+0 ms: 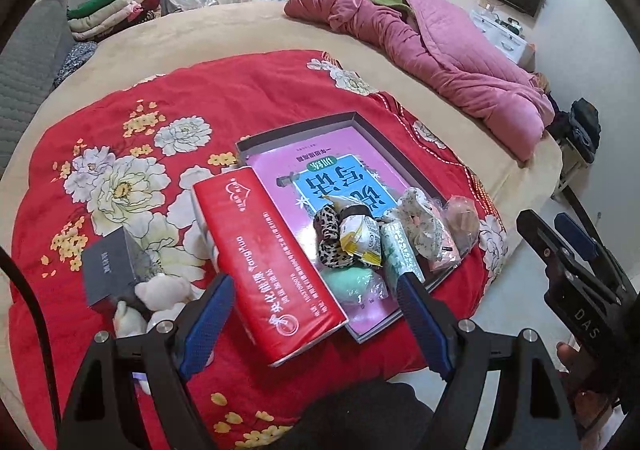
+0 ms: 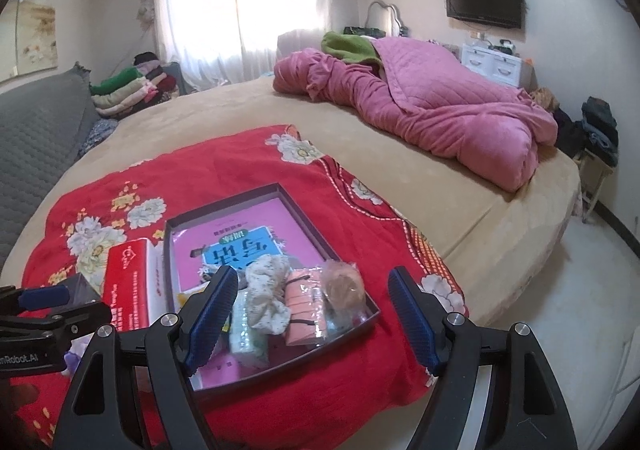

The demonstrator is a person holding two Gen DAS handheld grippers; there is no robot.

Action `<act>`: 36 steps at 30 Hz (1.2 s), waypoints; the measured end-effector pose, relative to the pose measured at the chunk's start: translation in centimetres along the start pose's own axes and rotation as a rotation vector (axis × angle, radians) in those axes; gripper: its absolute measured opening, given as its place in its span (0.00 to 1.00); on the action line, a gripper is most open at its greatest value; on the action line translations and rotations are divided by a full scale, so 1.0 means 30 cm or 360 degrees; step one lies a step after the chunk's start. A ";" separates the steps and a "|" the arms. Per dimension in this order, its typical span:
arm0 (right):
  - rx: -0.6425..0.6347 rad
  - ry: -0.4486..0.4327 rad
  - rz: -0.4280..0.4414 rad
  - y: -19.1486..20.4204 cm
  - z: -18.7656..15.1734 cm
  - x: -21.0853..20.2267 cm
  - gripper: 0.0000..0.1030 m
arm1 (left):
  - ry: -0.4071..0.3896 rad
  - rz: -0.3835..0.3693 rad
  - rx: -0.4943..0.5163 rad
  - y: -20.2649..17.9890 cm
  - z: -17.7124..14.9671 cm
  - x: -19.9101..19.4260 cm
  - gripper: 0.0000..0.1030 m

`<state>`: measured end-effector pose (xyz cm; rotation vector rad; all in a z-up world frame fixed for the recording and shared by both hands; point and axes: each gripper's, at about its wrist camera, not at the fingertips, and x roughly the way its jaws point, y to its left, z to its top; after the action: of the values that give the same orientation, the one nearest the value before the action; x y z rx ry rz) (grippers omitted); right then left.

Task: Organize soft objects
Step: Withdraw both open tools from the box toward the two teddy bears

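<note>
Hidden: the pink book [image 1: 344,185] lining the shallow dark cardboard tray [image 1: 296,127] is half covered by soft items; a pale plush toy [image 1: 160,298] is cut off behind the left gripper [image 1: 316,318].
Unclear: the clear-wrapped tan lump [image 2: 345,286] at the tray's corner.
Soft items: leopard-print scrunchie [image 1: 330,236], floral fabric scrunchie [image 2: 266,296], mint sponge [image 1: 352,286], all in the tray on the red floral quilt [image 1: 224,97]; red tissue pack [image 1: 266,266] leans on its edge.
Left gripper: tilted down, fingers spread, nothing held.
Right gripper [image 2: 312,320]: above the tray, fingers apart, empty.
</note>
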<state>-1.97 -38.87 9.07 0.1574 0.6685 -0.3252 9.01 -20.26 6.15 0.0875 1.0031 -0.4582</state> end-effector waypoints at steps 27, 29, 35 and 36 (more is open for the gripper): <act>-0.0219 0.0003 0.0187 0.284 -0.016 -0.156 0.76 | -0.0037 0.0067 -0.0145 0.219 -0.150 -0.182 0.80; -0.0250 0.0004 0.0222 0.325 -0.025 -0.168 0.76 | -0.0045 0.0079 -0.0173 0.247 -0.165 -0.197 0.80; -0.0313 -0.0017 0.0304 0.437 -0.046 -0.210 0.76 | -0.0066 0.0102 -0.0240 0.330 -0.209 -0.244 0.80; -0.0318 -0.0016 0.0315 0.446 -0.049 -0.214 0.76 | -0.0068 0.0105 -0.0248 0.340 -0.216 -0.250 0.80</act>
<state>-2.94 -24.41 12.51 0.0304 0.6654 -0.0682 4.69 -6.79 7.46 -0.0287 0.9877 -0.3192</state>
